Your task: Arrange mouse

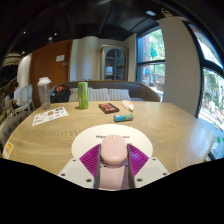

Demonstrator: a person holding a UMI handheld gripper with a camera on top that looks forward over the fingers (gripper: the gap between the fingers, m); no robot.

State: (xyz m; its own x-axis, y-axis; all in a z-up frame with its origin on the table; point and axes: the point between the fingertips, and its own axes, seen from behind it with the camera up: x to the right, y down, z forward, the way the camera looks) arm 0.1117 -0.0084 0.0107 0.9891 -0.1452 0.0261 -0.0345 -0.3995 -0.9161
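Note:
A pale pink computer mouse (113, 150) sits between my gripper's two fingers, whose magenta pads (91, 158) press on both its sides. My gripper (113, 160) is shut on the mouse and holds it over the near part of a round white mouse pad (112, 134) that lies on the wooden table (60, 140). The mouse's underside and whether it touches the pad are hidden.
Beyond the pad lie a small teal object (123, 117), a dark box (108, 107), a green can (83, 95), a white item (127, 104) and a paper sheet (49, 116) on the left. A sofa (110, 90) and windows stand behind the table.

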